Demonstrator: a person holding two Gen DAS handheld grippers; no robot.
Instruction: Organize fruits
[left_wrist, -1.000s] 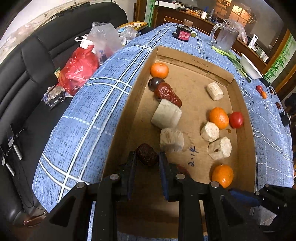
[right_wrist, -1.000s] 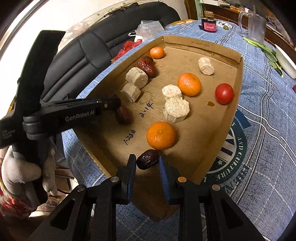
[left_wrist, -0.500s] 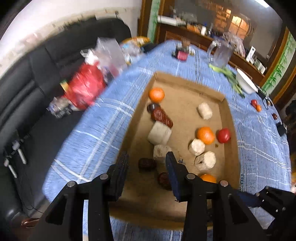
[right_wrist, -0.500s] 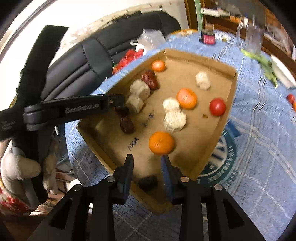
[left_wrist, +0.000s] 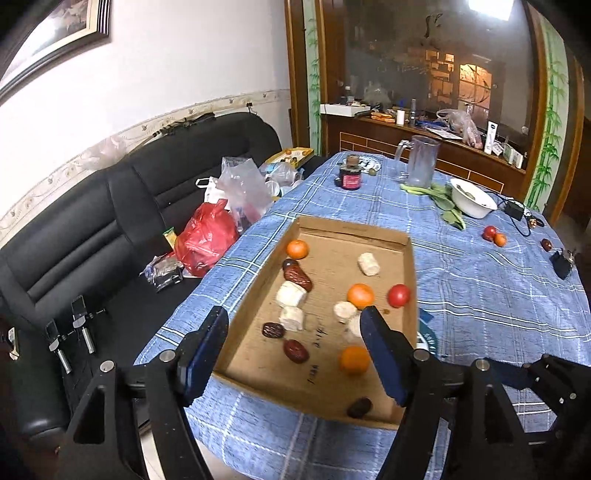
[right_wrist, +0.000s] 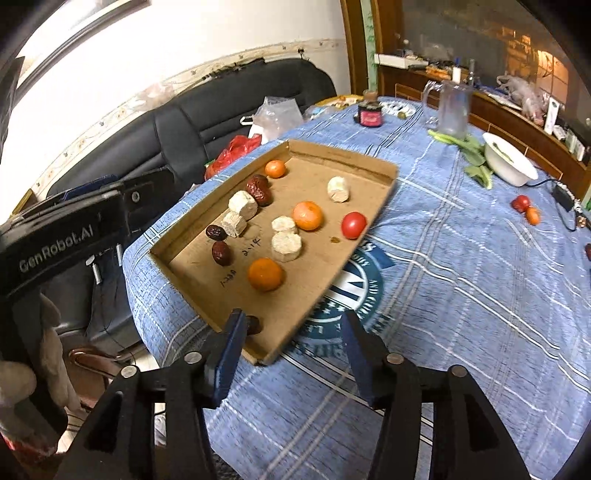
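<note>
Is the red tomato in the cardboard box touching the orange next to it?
Apart. The right wrist view shows bare cardboard between the tomato and the orange.

- Right wrist view: dark date (right_wrist: 253, 325) at the cardboard tray's (right_wrist: 384, 192) near corner, partly hidden behind the right gripper's (right_wrist: 291, 349) left finger.
- Left wrist view: pale cut piece (left_wrist: 354, 326) half covered by the left gripper's (left_wrist: 293, 354) right finger.
- Handwriting on tray floor (left_wrist: 317, 341): too small to read.
- White bowl (left_wrist: 472, 197): contents unclear.
- Clutter on the far sideboard (left_wrist: 424, 123): too small to identify.
- Gloved hand (right_wrist: 22, 384): cut off by the frame's left edge.
- Small dark item (right_wrist: 588, 252): cut by the right edge.
</note>
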